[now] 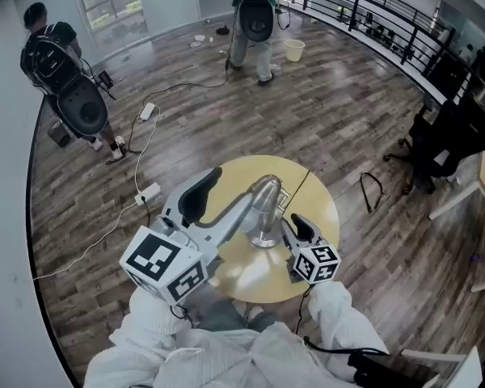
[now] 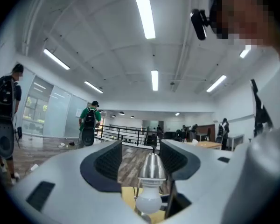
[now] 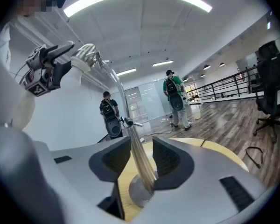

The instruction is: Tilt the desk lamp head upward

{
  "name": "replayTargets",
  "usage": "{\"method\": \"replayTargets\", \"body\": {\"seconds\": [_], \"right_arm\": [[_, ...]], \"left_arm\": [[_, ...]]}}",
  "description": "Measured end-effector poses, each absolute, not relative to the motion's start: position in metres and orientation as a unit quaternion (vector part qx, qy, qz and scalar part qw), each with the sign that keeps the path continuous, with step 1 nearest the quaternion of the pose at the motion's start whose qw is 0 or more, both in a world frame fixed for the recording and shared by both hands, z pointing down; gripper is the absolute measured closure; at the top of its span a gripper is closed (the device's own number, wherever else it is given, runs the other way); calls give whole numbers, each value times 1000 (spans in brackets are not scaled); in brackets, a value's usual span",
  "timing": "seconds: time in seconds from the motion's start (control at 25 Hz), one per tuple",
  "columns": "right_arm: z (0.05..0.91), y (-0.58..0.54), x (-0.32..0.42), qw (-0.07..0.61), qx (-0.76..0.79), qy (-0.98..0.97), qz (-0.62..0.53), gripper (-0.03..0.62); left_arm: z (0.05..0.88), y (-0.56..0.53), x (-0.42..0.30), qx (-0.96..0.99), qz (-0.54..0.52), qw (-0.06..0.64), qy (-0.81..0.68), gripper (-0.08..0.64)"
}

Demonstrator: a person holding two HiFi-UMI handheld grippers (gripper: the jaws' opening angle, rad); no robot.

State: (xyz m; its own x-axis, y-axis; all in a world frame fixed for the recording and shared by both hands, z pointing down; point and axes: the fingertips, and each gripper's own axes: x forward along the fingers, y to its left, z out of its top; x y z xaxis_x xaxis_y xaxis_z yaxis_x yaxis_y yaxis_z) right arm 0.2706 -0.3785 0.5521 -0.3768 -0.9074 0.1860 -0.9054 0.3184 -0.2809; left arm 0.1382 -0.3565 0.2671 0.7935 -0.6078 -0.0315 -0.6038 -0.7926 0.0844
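As the person leans over it, the wooden floor (image 1: 331,95) fills most of the head view, and a bystander with a black backpack (image 1: 61,71) stands far off on it at the left. Nearer, a round yellow table (image 1: 315,192) carries the desk lamp (image 1: 264,212), which stands on its round silver base (image 1: 263,238) about in the middle of the table top. From the base a thin bent stem (image 3: 139,164) rises, and at its upper end sits the lamp head (image 2: 151,166), a silver cone with a white bulb (image 2: 148,202) in its mouth.

The left tongs (image 2: 141,149) are wide apart and reach around the lamp head. The head stands between the two dark pads, close to the pad at the right of the left gripper view, with a clear gap to the other pad. I cannot see that any pad presses on it.

The right tongs (image 3: 141,143) are wide apart too, low over the table near the base. The stem passes between their pads, close to the right one, but it is not squeezed.
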Motion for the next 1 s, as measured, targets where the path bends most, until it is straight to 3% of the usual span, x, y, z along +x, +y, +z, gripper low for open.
{"method": "replayTargets", "body": {"seconds": [0.2, 0.32, 0.44, 0.68, 1.0], "right_arm": [[548, -350, 289, 28, -632, 753, -181, 440], [558, -333, 288, 23, -668, 718, -195, 450], [579, -321, 276, -8, -685, 697, -211, 537], [591, -315, 238, -28, -672, 706, -221, 578], [576, -304, 228, -31, -660, 723, -203, 578]], "left_arm": [[319, -369, 61, 903, -61, 133, -404, 330], [415, -371, 43, 876, -6, 199, -440, 432], [497, -356, 64, 868, 63, 220, -441, 556], [577, -323, 133, 889, 145, 194, -389, 558], [581, -306, 148, 892, 161, 193, -376, 558]]}}
